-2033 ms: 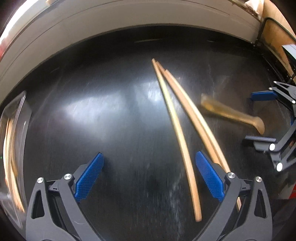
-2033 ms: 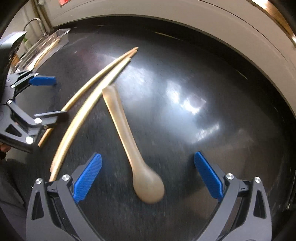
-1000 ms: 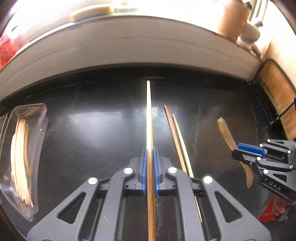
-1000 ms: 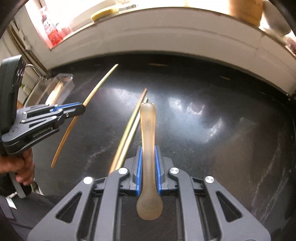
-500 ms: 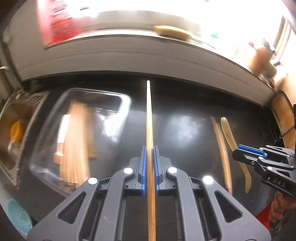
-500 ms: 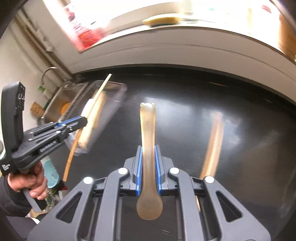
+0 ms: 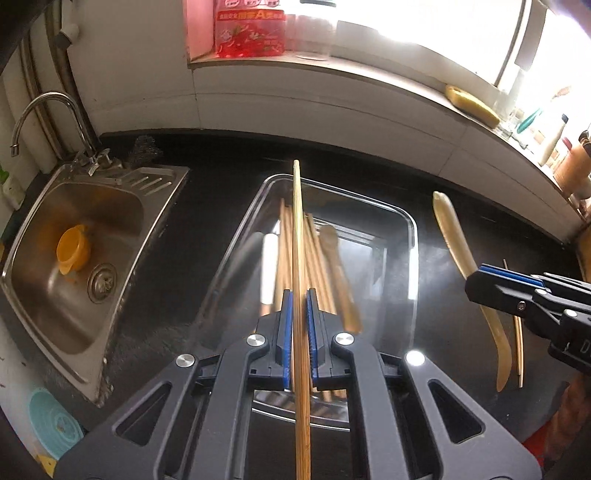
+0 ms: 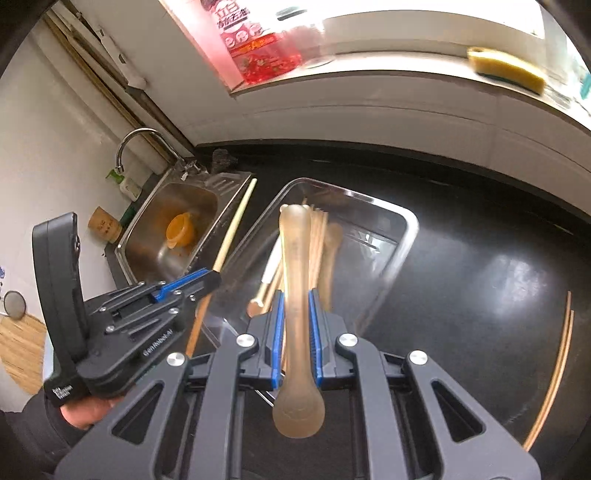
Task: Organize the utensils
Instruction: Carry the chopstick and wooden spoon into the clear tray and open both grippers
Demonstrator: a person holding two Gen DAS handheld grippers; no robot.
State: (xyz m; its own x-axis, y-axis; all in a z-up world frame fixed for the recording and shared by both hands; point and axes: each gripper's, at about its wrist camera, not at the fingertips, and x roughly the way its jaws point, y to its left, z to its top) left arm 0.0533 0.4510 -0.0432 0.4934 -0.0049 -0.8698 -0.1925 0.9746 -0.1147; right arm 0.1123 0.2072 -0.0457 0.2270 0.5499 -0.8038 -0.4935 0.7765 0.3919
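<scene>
My left gripper [image 7: 299, 325] is shut on a long wooden chopstick [image 7: 298, 236], held over a clear plastic tray [image 7: 410, 258] that holds several chopsticks and spoons. My right gripper [image 8: 295, 325] is shut on a tan plastic spoon [image 8: 293, 258], handle pointing forward above the same tray [image 8: 402, 240]. In the left wrist view the right gripper [image 7: 517, 295] with the spoon [image 7: 454, 240] is to the right of the tray. In the right wrist view the left gripper [image 8: 184, 288] with its chopstick [image 8: 232, 229] is at the tray's left.
A steel sink [image 7: 44, 280] with an orange cup [image 7: 72, 249] and a tap [image 7: 44, 110] lies left of the tray. Two chopsticks [image 8: 554, 376] lie on the black counter [image 8: 480, 258] at the right. A red bottle [image 7: 251, 29] and a yellow sponge [image 8: 506, 70] sit on the sill.
Both grippers closed on their utensils, lifted them off the counter and swung left. They now hang over the tray beside the sink.
</scene>
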